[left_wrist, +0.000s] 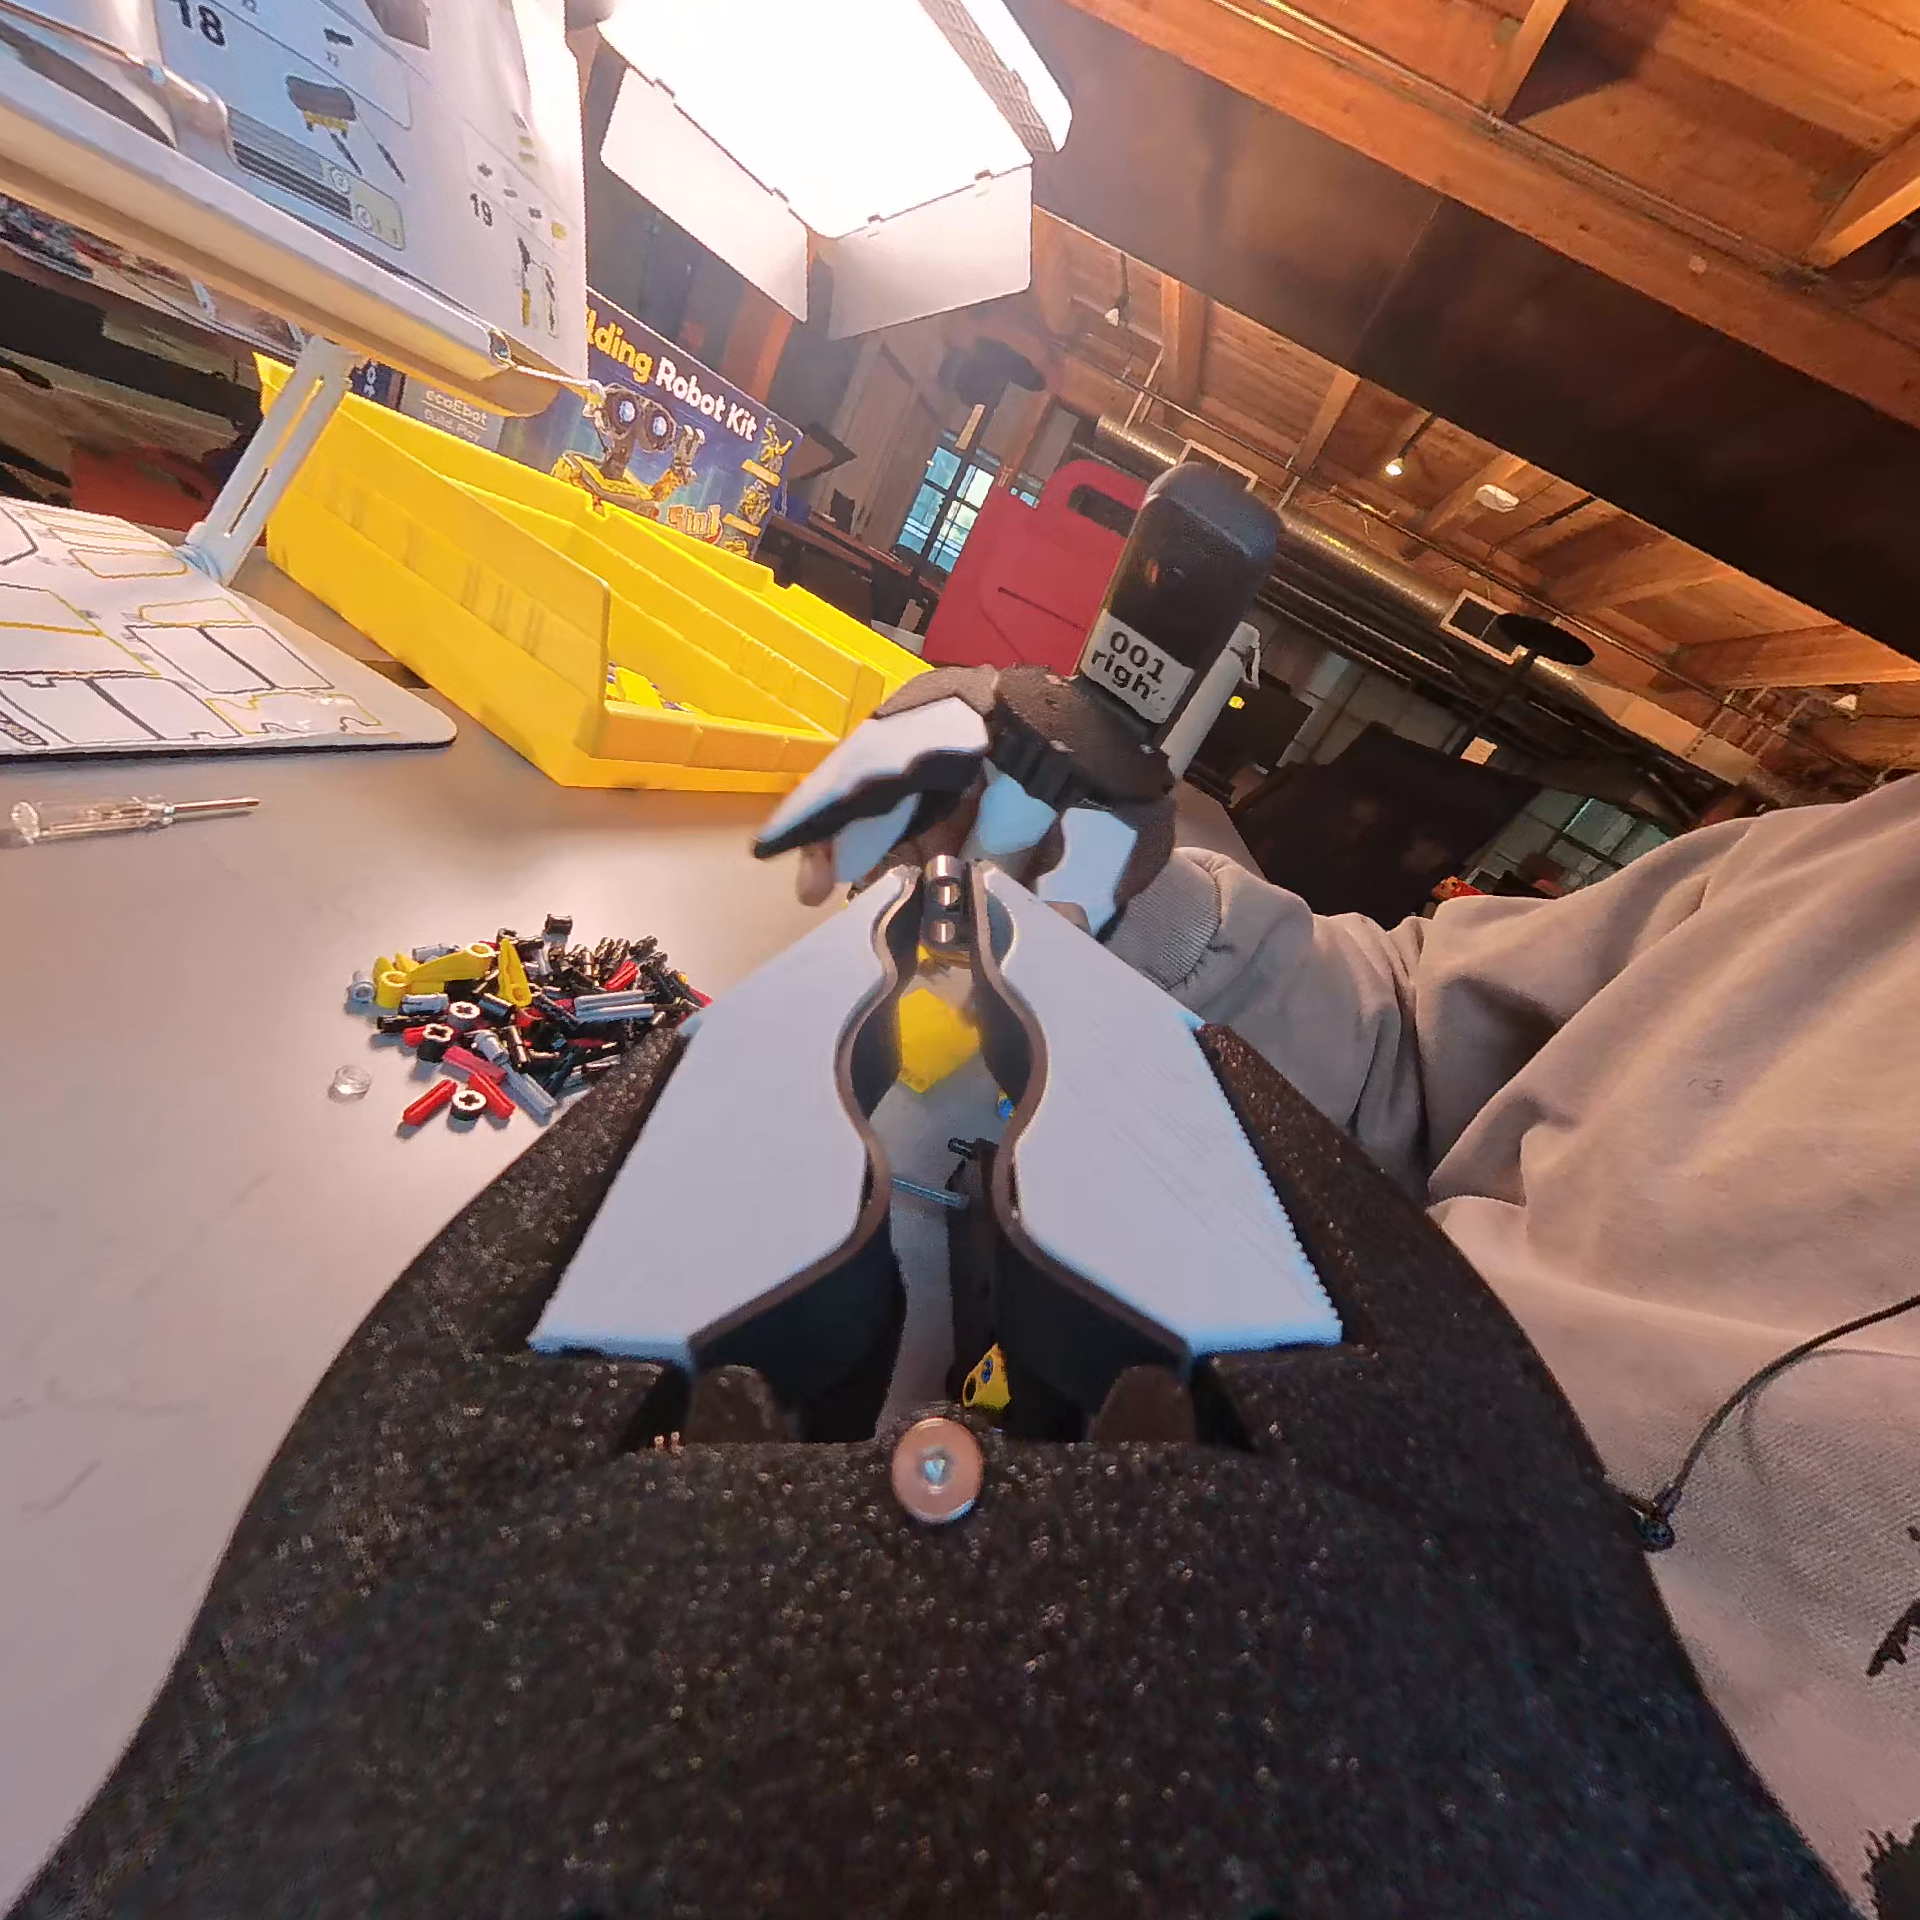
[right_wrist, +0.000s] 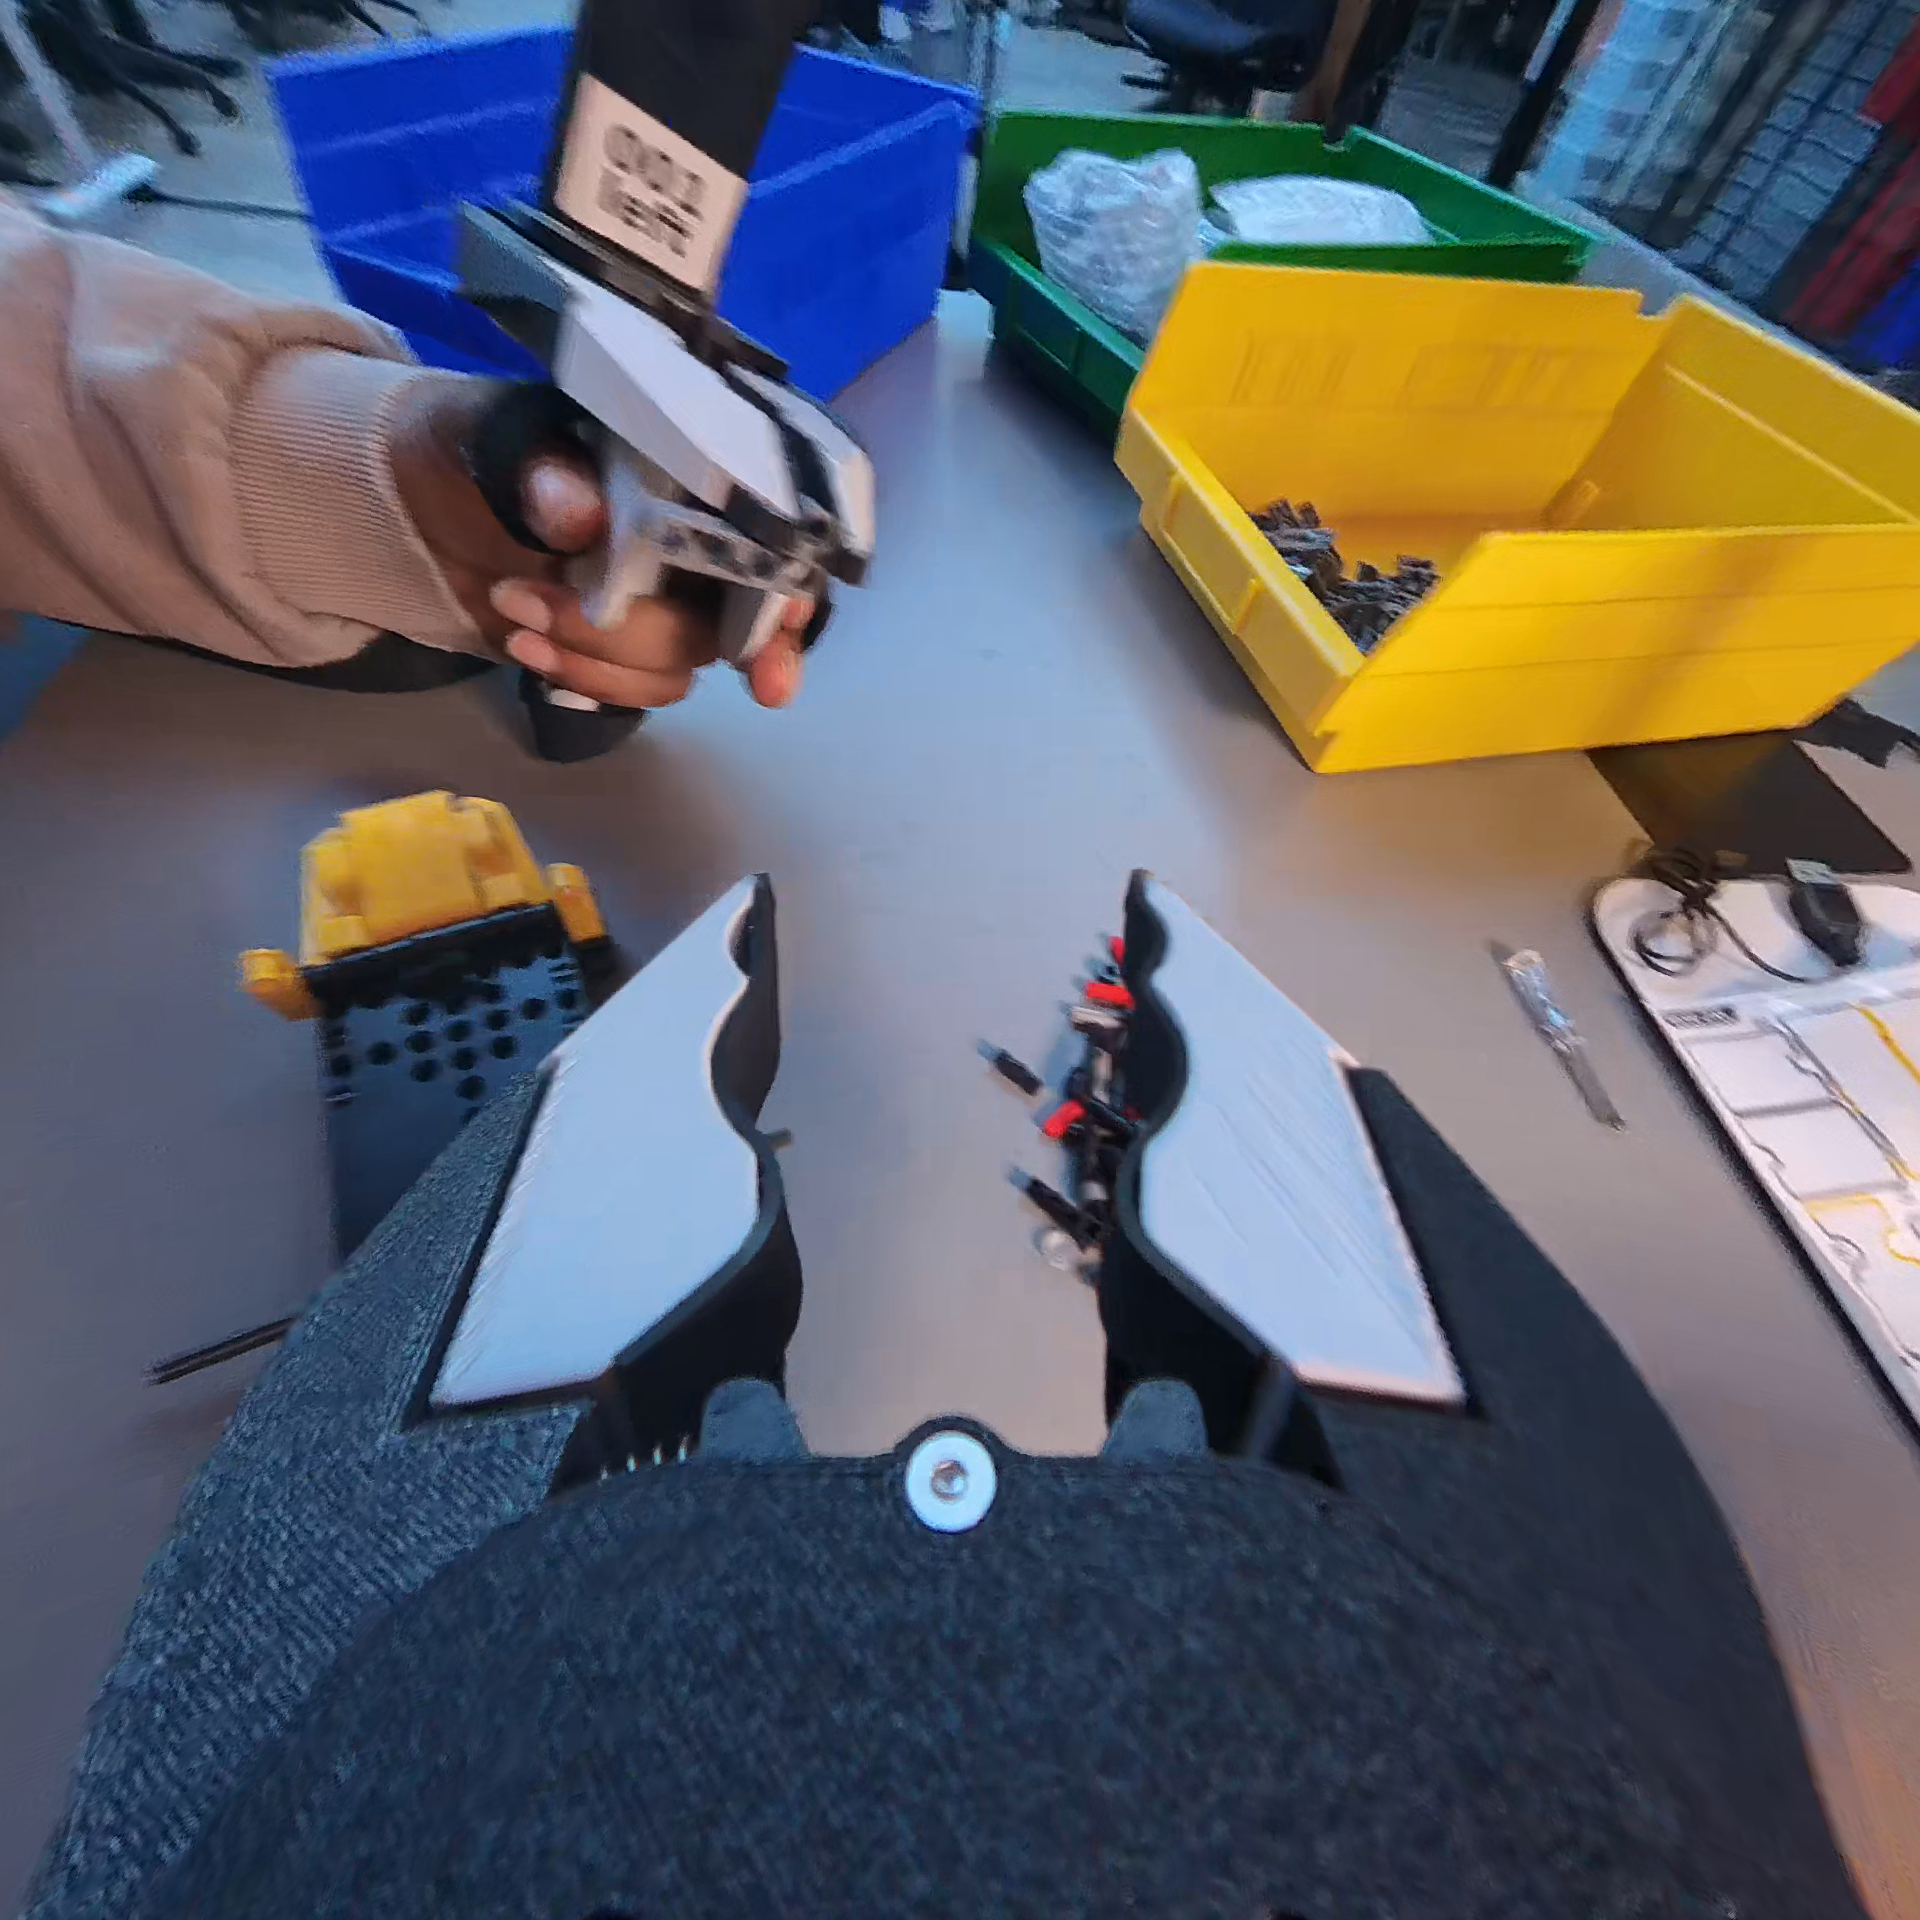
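Observation:
My left gripper (left_wrist: 940, 883) is shut on a small grey beam with holes (left_wrist: 941, 906), pinched at the fingertips and held above the grey table (left_wrist: 260, 1195). In the right wrist view a hand holds this left gripper (right_wrist: 831, 525) up at the left with the grey beam (right_wrist: 727, 542) in it. My right gripper (right_wrist: 951, 904) is open and empty, low over the table. A yellow and black block model (right_wrist: 436, 966) stands just left of its left finger. A pile of small black, red and grey parts (right_wrist: 1091, 1091) lies by its right finger. The pile also shows in the left wrist view (left_wrist: 520, 1029).
A yellow bin (right_wrist: 1558, 540) with dark parts, a green bin (right_wrist: 1049, 312) with plastic bags and a blue bin (right_wrist: 831, 208) stand at the back. A screwdriver (right_wrist: 1553, 1029) and a printed mat (right_wrist: 1787, 1091) lie at the right. A sleeved arm (left_wrist: 1558, 1091) is close by. The grippers' ends are close to 7 cm from one another.

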